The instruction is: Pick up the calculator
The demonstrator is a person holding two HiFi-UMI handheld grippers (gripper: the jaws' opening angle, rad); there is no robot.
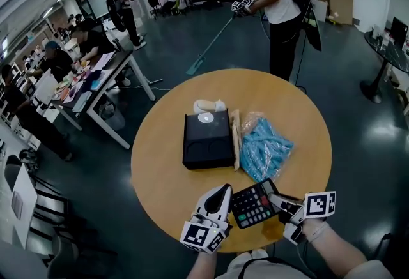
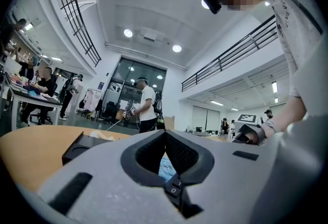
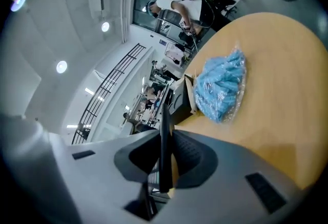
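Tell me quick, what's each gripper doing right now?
Left gripper: closed on one edge of the calculator.
Right gripper: closed on the calculator's opposite edge.

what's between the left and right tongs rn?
A black flat calculator, held by left tongs and right tongs, one edge in each; clearest in head view.

In the left gripper view the grey body of the left gripper (image 2: 165,142) hides nearly all of the calculator (image 2: 174,187). Only a corner with two keys shows between the jaws. In the right gripper view the calculator stands edge-on, its face unseen. In the head view the right gripper (image 1: 279,205) covers its right edge. There the black box (image 1: 208,138) hides part of a white thing (image 1: 209,106) behind it, and what fills the blue bag (image 1: 265,147) is too small to tell.
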